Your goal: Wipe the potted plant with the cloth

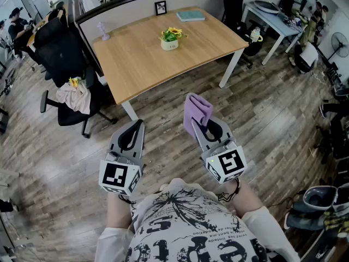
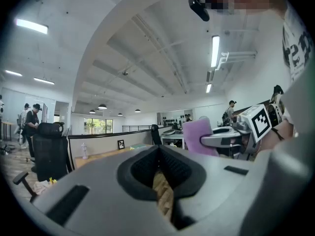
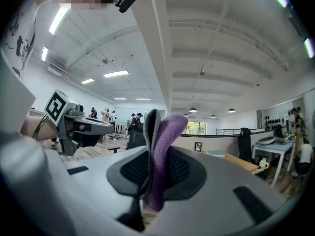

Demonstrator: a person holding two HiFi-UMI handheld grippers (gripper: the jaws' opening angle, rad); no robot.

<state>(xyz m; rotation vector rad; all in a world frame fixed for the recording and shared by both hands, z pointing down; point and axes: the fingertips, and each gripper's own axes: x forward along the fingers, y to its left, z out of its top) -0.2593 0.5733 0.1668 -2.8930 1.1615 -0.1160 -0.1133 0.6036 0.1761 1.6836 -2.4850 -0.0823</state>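
Head view: looks down on a wood floor, with a wooden desk (image 1: 147,64) well ahead. Grips a folded purple cloth (image 1: 197,109) in the right gripper (image 1: 200,125), the jaws clamped on it and the cloth standing up past the tips. Holds the left gripper (image 1: 139,125) just beside it on the left, jaws together and empty. Far off on the desk: the potted plant (image 1: 171,38), yellow blooms in a white pot, well apart from both grippers. Beyond it, a small picture frame (image 1: 160,7) and a teal book (image 1: 191,16). Black-and-white square markers on both cubes, no words. Large lettering on the printed T-shirt (image 1: 185,228), cut off and unreadable.

Left gripper view: shows both jaws pressed together, with only floor planks visible through the slot. At right, the cloth in the other gripper.

Right gripper view: shows the cloth pinched between the pads, its folded end curling up above them. At left, the left gripper; far right, the desk with frame and book.
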